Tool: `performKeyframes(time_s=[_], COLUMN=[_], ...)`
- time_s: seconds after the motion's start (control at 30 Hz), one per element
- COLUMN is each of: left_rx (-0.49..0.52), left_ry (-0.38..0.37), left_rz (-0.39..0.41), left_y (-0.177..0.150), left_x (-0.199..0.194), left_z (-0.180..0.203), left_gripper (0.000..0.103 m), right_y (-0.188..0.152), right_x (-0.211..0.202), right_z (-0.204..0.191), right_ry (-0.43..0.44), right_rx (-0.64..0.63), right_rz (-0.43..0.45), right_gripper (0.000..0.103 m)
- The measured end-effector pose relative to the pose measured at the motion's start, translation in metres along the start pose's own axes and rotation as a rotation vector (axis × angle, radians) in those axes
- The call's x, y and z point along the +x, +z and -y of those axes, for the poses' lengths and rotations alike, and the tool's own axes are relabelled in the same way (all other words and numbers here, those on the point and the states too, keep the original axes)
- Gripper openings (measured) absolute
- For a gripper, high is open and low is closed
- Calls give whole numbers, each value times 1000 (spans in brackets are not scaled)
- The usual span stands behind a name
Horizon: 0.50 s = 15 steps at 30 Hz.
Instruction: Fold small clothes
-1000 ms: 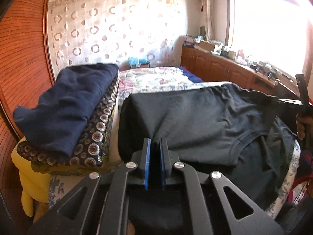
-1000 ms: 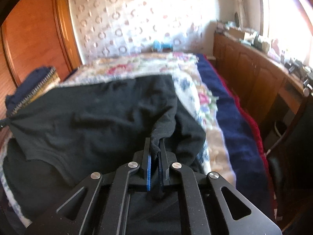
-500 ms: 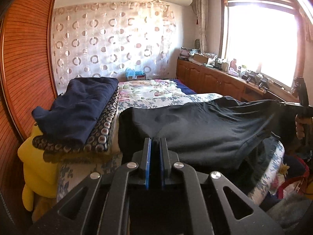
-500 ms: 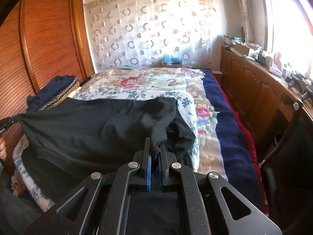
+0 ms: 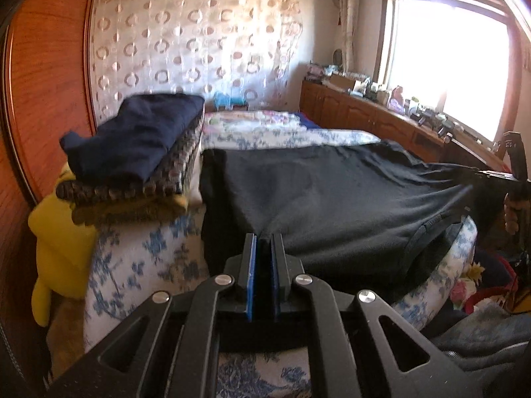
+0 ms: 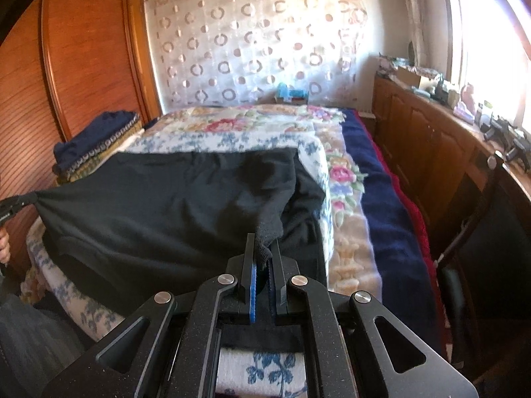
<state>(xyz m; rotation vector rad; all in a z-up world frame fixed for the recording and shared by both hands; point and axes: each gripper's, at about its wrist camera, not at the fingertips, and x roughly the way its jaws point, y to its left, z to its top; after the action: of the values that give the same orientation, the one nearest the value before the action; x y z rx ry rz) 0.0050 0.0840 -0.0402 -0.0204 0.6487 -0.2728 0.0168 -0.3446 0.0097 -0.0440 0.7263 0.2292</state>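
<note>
Here both the left claw (image 5: 262,242) and right claw (image 6: 263,248) pinch the black garment (image 5: 332,195).

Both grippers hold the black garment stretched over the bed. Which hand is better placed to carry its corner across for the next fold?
Probably the right gripper: beyond it the black garment and flowered bed lie open, while a clothes pile crowds the left gripper.

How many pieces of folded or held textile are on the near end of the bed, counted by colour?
Black garment, held by both grippers: 1
Navy folded garment: 1
Patterned brown cushion: 1
Yellow item under the stack: 1
Total: 4
</note>
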Motion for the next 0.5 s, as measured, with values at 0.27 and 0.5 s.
performKeyframes(time_s=[0.27,0.5], left_rx=[1,-3], left_ry=[24,42], left_rz=[-71,-85], left_y=[-19,-22], left_x=[15,15], left_z=[1,2], left_gripper=[13,19], right_y=[-26,-36], right_x=[21,32], right_z=[5,4], right_ry=[-25,-48], right_rx=[9,5], right_rz=[-84,-115], right_gripper=[3,3])
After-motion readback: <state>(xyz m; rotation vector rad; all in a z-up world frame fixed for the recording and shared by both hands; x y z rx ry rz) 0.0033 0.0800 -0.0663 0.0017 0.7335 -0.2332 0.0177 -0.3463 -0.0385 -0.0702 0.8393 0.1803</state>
